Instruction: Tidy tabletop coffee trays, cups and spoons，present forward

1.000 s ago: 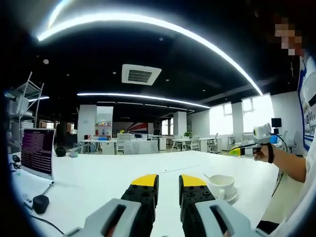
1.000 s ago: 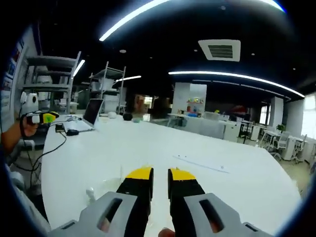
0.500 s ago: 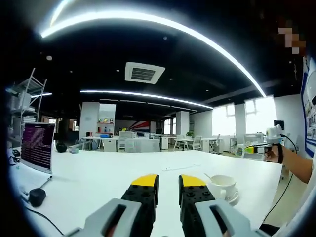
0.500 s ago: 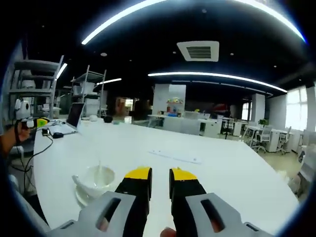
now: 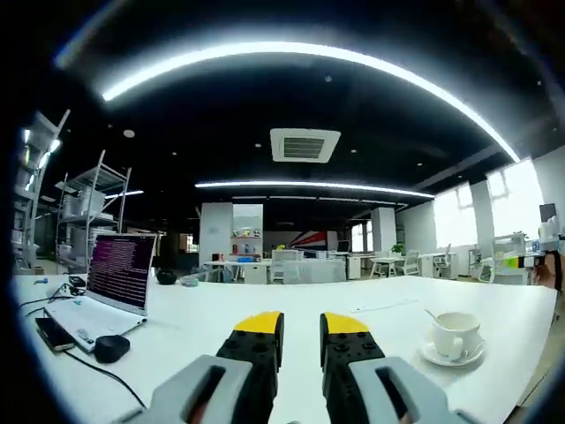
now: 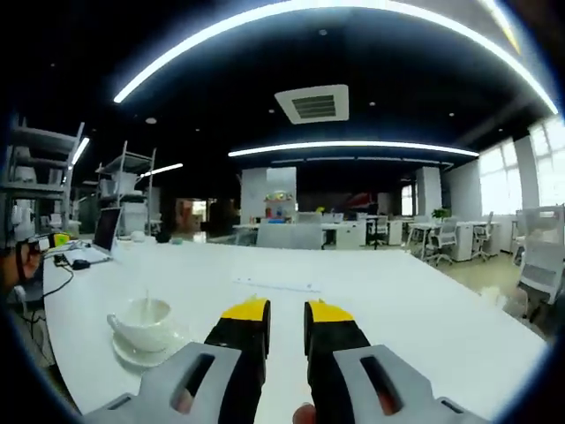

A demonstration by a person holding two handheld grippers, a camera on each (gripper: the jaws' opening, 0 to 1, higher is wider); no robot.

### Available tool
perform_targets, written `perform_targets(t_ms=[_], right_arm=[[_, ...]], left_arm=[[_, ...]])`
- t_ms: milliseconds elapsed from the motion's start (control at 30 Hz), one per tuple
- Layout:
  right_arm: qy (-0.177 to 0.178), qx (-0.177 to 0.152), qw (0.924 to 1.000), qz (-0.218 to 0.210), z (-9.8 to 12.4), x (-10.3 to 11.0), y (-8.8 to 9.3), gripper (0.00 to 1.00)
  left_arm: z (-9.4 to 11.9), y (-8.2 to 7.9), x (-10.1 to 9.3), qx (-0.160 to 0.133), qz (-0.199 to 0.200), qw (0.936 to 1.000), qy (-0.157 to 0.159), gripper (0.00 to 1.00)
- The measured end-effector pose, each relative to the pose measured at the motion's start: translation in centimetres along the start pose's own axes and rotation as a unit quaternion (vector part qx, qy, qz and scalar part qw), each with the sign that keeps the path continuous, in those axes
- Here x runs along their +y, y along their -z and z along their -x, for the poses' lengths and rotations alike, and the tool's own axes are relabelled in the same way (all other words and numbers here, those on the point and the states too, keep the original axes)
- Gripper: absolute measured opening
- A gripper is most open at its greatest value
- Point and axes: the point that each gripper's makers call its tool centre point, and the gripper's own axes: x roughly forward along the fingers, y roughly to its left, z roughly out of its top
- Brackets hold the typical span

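Both views have swung, so the cup (image 5: 456, 332) on its saucer (image 5: 453, 355) now sits right of the left tool (image 5: 301, 324) and left of the right tool (image 6: 286, 311). Each tool is empty, jaws slightly apart. Judging so, grasping hasn't begun.

At the far right edge of the left gripper view, a hand (image 5: 553, 268) holding the other gripper is cut off by the rim. The open laptop's purple screen text (image 5: 122, 270) is too small to read. In the right gripper view, the thin spoon (image 6: 146, 302) in the white cup (image 6: 141, 321) is blurred, its bowl hidden inside.
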Motion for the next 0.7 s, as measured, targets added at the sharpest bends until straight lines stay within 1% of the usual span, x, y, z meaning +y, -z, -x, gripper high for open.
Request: perform_targets(t_ms=[100,167,300,367,500,533,633,700], right_arm=[[0.006,-0.01,0.9999,-0.002,0.7,-0.6,0.0,0.17],[0.005,-0.017,0.9998,-0.003,1.3,-0.7,0.0,0.17],[0.008,-0.02,0.9997,-0.014,2.2,-1.0,0.7,0.18],[0.01,-0.019,0.9995,-0.022,2.5,-1.1,1.1,0.18],[0.013,-0.013,0.9993,-0.032,3.1,-1.1,2.0,0.19],[0.013,-0.011,0.9993,-0.032,3.2,-1.2,2.2,0.19],[-0.001,-0.011,0.9985,-0.053,3.4,-0.9,2.3,0.2],[-0.005,-0.009,0.9986,-0.052,3.4,-0.7,2.4,0.22]], left_arm=[[0.1,0.3,0.4,0.0,-0.001,0.9998,-0.018,0.19],[0.2,0.6,0.6,0.003,-0.004,0.9996,-0.027,0.2],[0.3,1.2,0.6,0.004,-0.002,0.9992,-0.041,0.2],[0.3,1.8,0.6,0.01,0.001,0.9989,-0.045,0.21],[0.1,2.9,0.3,0.02,0.011,0.9988,-0.042,0.22],[0.1,3.0,0.1,0.023,0.011,0.999,-0.038,0.23],[-0.1,3.4,-0.2,0.029,0.013,0.9992,-0.026,0.25],[-0.1,3.4,-0.2,0.029,0.014,0.9992,-0.023,0.26]])
